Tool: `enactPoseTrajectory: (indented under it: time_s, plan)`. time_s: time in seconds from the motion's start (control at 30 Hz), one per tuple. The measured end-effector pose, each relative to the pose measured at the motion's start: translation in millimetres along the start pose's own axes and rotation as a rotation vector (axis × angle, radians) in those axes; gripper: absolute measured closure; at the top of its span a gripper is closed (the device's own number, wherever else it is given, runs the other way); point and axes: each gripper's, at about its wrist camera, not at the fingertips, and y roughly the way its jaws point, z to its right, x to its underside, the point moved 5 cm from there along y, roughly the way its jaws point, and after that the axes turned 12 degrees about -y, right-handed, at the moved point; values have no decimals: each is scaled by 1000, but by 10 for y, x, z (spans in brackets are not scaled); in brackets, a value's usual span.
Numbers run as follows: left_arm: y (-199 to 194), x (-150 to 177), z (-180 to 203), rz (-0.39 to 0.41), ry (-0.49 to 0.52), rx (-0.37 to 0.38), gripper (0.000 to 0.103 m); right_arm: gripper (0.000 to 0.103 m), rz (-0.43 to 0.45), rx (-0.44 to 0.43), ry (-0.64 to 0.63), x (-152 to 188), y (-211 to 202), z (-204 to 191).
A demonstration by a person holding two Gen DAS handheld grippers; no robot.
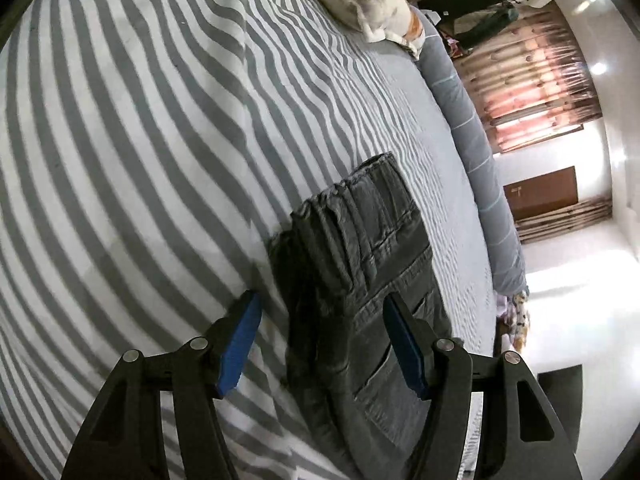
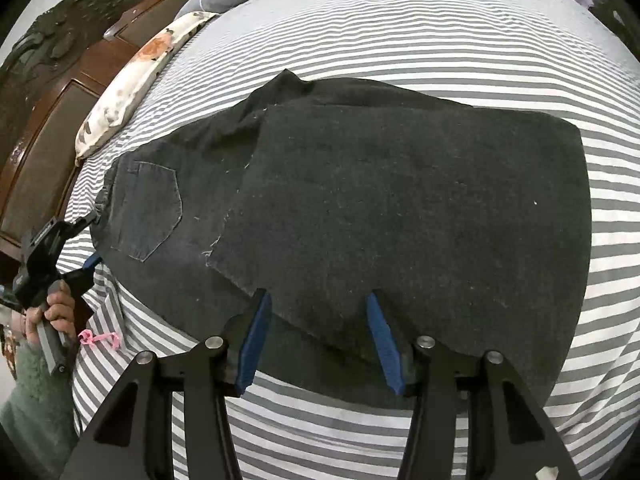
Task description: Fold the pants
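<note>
Dark grey pants (image 2: pixel 400 200) lie on the striped bed sheet (image 2: pixel 400 32), with the legs folded back over the seat and a back pocket (image 2: pixel 152 208) showing at the left. My right gripper (image 2: pixel 317 295) hovers open over the near edge of the folded legs, its blue pads clear of the cloth. In the left wrist view the waistband end of the pants (image 1: pixel 360 272) lies between and under the fingers of my open left gripper (image 1: pixel 320 298). From the right wrist view, the left gripper (image 2: pixel 86 258) sits at the waistband, held by a hand (image 2: pixel 56 312) in a green fuzzy sleeve.
A floral pillow (image 2: pixel 132 76) lies by the carved wooden headboard (image 2: pixel 60 80). A rolled grey quilt (image 1: pixel 472 140) runs along the far side of the bed. A pink string (image 2: pixel 100 338) lies on the sheet near the hand. Striped sheet (image 1: pixel 120 160) spreads wide to the left.
</note>
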Motion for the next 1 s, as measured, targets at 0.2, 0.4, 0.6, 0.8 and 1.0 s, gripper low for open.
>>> enactPoseTrajectory:
  time_s: [0.2, 0.4, 0.6, 0.8, 1.0]
  plan:
    - [152, -116, 107, -5, 22, -11, 39, 54, -8, 16, -12, -28, 42, -13]
    - [266, -76, 295, 17, 77, -40, 37, 53, -11, 14, -14, -56, 71, -9]
    - [178, 2, 373, 39, 68, -23, 75, 52, -5, 2, -9, -64, 57, -4]
    - [-31, 265, 938, 70, 209, -35, 77, 50, 19, 10, -2, -41, -57, 44]
    - [-238, 796, 1693, 54, 387, 42, 77, 46, 61, 1, 22, 2, -257, 201]
